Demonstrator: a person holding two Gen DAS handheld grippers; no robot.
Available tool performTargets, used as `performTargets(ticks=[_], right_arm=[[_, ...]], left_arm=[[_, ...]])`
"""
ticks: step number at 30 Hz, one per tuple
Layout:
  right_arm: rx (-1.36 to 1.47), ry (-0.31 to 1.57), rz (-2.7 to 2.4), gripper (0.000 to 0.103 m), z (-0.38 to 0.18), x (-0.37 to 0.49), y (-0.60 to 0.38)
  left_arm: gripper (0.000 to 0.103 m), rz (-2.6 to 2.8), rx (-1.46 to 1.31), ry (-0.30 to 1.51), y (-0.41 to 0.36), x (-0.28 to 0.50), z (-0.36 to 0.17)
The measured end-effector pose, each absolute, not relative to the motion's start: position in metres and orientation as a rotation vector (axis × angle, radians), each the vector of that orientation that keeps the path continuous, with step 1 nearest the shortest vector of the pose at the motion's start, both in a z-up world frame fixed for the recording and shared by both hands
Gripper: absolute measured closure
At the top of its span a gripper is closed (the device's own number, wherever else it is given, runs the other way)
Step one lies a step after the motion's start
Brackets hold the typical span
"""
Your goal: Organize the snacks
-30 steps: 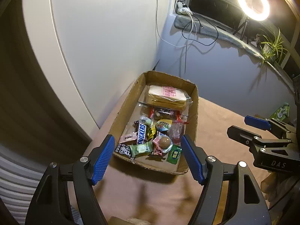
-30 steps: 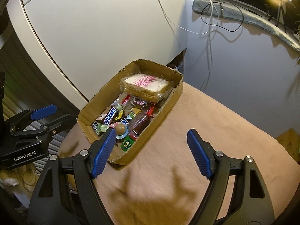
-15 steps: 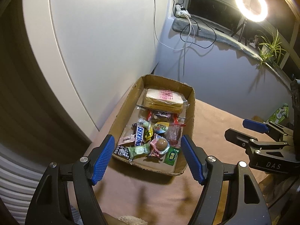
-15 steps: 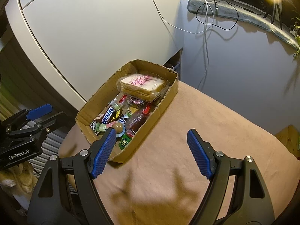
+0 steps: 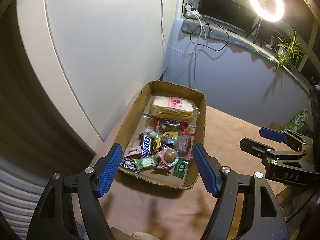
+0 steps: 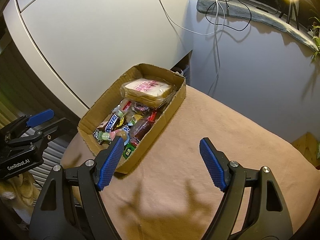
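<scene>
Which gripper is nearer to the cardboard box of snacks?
Left. The left gripper hangs over the near end of the cardboard box; the right gripper hangs beside it, over the brown cloth.

left gripper (image 5: 157, 169) gapes above cardboard box (image 5: 202, 120) of snacks; bagged bread (image 5: 173, 108) at far end

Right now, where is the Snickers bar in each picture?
Left wrist view: the Snickers bar lies near the front left of the cardboard box, just above the left tool's left fingertip.
Right wrist view: the Snickers bar sits left of centre, near the box's left wall.
Shared landmark: the bagged bread at the box's far end.
</scene>
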State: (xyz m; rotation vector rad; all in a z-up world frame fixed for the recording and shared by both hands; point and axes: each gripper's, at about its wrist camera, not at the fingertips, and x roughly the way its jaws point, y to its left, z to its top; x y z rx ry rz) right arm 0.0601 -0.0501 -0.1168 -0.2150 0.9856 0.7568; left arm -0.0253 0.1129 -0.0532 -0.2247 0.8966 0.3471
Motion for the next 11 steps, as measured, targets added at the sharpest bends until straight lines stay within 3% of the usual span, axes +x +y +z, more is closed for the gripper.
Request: performTargets(ticks=[11], right_arm=[[-0.207,0.998,0.752,0.022,-0.1185,0.0646,-0.0525]], left_arm=[[0.03,0.352,-0.206,0.888,0.1092,-0.0247,-0.0523]])
